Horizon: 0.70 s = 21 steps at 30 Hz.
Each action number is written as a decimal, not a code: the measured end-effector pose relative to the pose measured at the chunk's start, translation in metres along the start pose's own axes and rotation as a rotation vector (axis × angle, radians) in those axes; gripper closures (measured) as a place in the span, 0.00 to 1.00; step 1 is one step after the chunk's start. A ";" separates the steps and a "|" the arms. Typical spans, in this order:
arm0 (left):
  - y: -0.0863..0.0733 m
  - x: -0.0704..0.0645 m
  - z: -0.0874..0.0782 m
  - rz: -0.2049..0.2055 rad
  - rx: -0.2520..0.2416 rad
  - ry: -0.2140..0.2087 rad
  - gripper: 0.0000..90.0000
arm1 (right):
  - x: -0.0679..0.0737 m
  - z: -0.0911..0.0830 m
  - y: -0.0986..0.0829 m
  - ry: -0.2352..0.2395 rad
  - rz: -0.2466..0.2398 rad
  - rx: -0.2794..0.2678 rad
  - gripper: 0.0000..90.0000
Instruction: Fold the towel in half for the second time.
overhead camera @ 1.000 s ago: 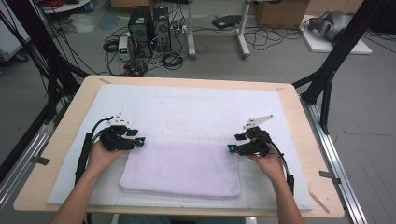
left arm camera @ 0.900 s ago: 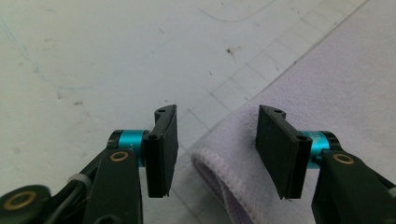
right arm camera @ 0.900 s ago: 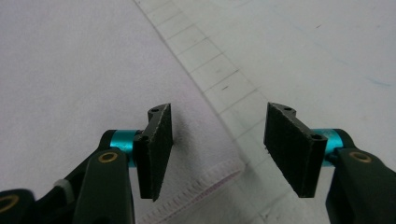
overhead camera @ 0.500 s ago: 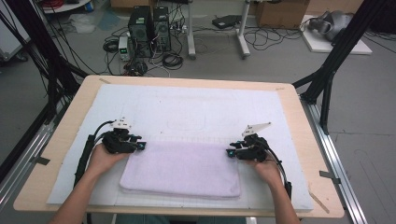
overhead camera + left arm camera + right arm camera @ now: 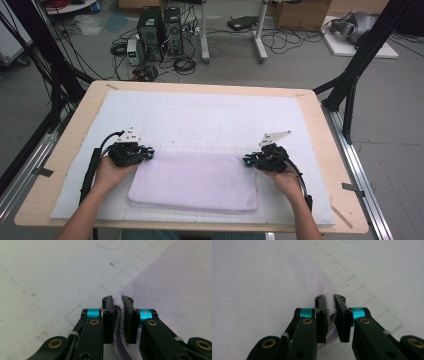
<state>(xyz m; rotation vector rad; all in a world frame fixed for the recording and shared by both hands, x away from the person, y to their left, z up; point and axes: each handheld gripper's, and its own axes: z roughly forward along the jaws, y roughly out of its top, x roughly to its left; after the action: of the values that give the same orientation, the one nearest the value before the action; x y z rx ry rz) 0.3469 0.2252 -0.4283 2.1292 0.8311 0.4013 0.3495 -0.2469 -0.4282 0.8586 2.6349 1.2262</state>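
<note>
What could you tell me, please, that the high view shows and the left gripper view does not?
High view alone: the whole folded lavender terry towel, both hands, the right tool at the towel's far right corner, the wooden table. Left gripper view alone: the left tool shut on layered towel edges. Both share the towel on the white gridded mat.

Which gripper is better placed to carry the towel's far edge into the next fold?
Neither: left gripper and right gripper each clamp a far corner of the towel, so likely both move together.
</note>
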 end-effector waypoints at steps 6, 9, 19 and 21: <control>0.011 0.001 -0.007 -0.005 -0.070 0.066 0.90 | -0.002 -0.009 0.018 -0.024 -0.041 -0.002 0.91; 0.022 0.009 -0.008 -0.032 -0.109 0.095 0.90 | -0.007 -0.013 0.029 -0.065 -0.050 -0.016 0.91; 0.072 0.035 0.008 -0.041 -0.130 0.154 0.90 | -0.045 -0.022 0.080 -0.220 -0.022 -0.032 0.91; 0.081 0.041 0.011 -0.047 -0.128 0.163 0.90 | -0.050 -0.023 0.088 -0.227 -0.019 -0.029 0.91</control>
<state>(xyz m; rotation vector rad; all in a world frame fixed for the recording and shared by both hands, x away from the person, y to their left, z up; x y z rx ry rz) 0.4179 0.2091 -0.3720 1.9748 0.9205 0.5943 0.4232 -0.2439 -0.3554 0.9077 2.4348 1.0885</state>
